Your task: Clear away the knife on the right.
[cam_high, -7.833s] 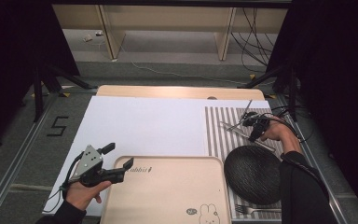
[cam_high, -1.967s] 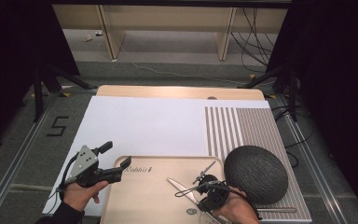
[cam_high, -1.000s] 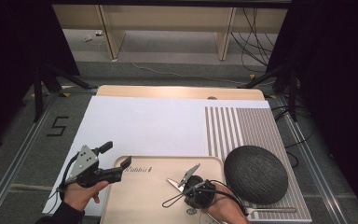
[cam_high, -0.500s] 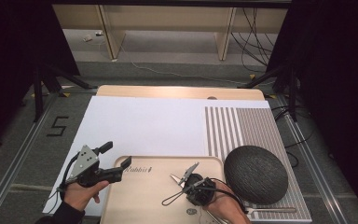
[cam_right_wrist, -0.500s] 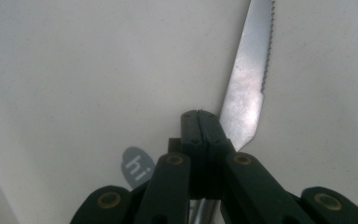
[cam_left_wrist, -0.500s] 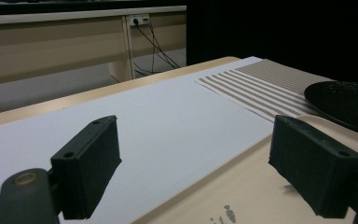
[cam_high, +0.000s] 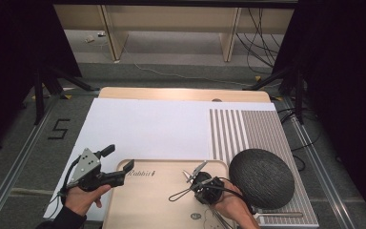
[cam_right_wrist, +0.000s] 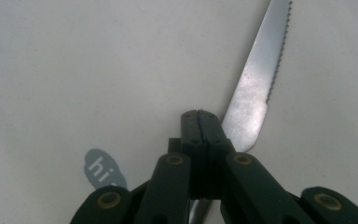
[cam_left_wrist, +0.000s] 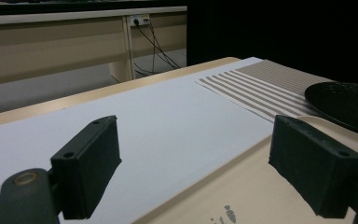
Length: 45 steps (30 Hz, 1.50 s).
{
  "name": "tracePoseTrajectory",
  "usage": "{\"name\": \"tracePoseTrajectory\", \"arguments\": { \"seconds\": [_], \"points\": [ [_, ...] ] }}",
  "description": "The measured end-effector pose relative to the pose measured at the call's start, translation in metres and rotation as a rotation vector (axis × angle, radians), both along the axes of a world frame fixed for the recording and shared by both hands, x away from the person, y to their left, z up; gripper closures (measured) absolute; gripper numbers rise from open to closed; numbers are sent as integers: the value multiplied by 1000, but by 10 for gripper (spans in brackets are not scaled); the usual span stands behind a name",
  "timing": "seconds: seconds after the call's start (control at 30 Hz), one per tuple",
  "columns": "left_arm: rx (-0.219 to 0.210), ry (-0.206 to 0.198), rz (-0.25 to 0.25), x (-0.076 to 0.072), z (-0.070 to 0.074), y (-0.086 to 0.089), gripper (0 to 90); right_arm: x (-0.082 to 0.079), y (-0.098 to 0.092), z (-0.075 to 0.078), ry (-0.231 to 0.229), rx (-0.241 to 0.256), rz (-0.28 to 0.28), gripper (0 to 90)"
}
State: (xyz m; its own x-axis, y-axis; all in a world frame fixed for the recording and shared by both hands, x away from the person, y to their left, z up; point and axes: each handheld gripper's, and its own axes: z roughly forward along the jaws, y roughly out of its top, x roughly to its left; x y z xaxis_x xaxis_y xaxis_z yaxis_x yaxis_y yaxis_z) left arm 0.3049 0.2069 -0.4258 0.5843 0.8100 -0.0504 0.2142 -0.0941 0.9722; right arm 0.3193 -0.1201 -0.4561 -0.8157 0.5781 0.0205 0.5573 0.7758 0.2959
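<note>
A wooden table (cam_high: 124, 92) carries a large white sheet (cam_high: 147, 129), and everything else is placed against the pale wooden tray (cam_high: 147, 200) at the near edge of that sheet. Beyond the tray's right end lies a striped grey mat (cam_high: 257, 133). On the mat, just beside the tray's right side, sits a round dark cushion (cam_high: 262, 177); in the left gripper view its edge (cam_left_wrist: 345, 100) appears past the tray's corner.

The left gripper (cam_high: 119, 167) hangs at the tray's left corner, its jaws spread wide with nothing between them; the left gripper view shows one jaw over the sheet and the other over the tray.

The right gripper (cam_high: 196, 179) is over the tray's middle, toward its right side. Its jaws are pressed together on a knife (cam_right_wrist: 256, 88), whose serrated blade sticks out past the jaw tips above the tray's surface. A small grey "hi" mark (cam_right_wrist: 98, 170) is printed on the tray just beside the jaws.
</note>
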Motion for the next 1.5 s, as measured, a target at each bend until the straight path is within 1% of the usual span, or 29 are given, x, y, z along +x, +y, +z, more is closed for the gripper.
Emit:
{"name": "tracePoseTrajectory", "arguments": {
  "seconds": [0.1, 0.13, 0.37, 0.5, 0.63, 0.7, 0.73, 0.93, 1.4, 1.5],
  "points": [
    [1, 0, -1, 0, 0, 0, 158, 3, -5, 0, -6, -7, -14, 900],
    [1, 0, -2, 0, 0, 0, 158, 3, -6, 1, 0, -13, -30, 900],
    [0, 0, 1, 0, 0, 0, 158, 8, -18, 1, 0, -33, -75, 900],
    [1, 0, 0, 0, 0, 0, 158, 9, -23, 2, 11, -44, -100, 900],
    [1, 0, 1, 0, 0, 0, 157, 10, -29, 2, 13, -49, -117, 900],
    [1, 0, 0, 0, 0, 0, 158, 10, -31, 3, 22, -51, -124, 900],
    [2, 0, 1, 0, 0, 0, 158, 10, -32, 3, 19, -54, -124, 900],
    [1, 0, 0, 0, 0, 0, 158, 11, -37, 3, 35, -57, -146, 900],
    [1, 0, 1, 0, 0, 0, 158, 12, -50, 4, 58, -61, -187, 900],
    [0, 0, 2, 0, 0, 0, 158, 12, -53, 4, 62, -55, -191, 900]
  ]
}}
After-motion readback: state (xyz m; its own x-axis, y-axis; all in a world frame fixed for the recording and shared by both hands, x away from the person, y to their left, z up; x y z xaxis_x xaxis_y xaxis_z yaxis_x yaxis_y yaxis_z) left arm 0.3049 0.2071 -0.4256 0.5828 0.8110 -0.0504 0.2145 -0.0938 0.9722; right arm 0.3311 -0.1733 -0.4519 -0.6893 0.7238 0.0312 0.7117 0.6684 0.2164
